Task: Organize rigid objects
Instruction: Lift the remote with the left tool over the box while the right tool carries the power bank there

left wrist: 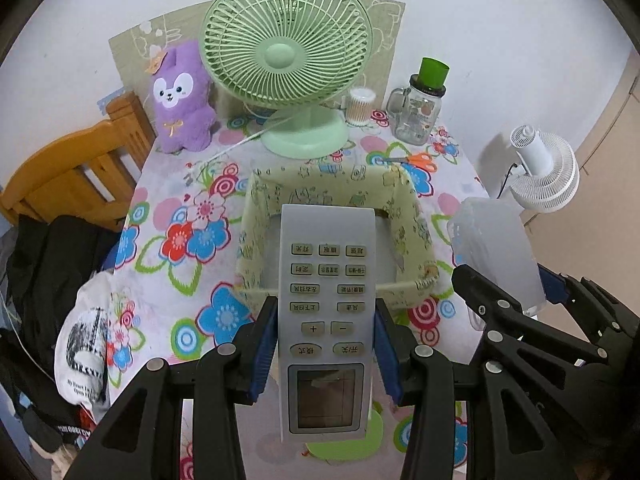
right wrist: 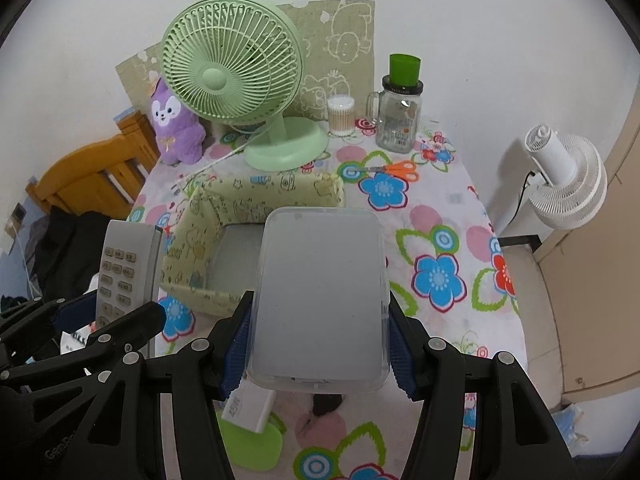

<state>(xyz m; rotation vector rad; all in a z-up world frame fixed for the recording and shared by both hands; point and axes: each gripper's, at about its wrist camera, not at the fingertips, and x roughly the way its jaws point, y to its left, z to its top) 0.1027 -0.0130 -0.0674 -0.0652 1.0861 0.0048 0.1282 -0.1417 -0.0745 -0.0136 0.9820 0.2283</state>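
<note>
Remote control (left wrist: 326, 320) clamped in left claw (left wrist: 326, 354), tilted downward; frosted case (right wrist: 320, 300) in right claw (right wrist: 318, 350)

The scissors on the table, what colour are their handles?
Orange. The scissors show best in the right wrist view, lying by the glass jar.

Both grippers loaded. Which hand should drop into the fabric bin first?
Probably left. Its gripper holds the remote already lined up over the fabric bin opening. The right gripper holds the plastic box off toward the bin's right edge.
</note>
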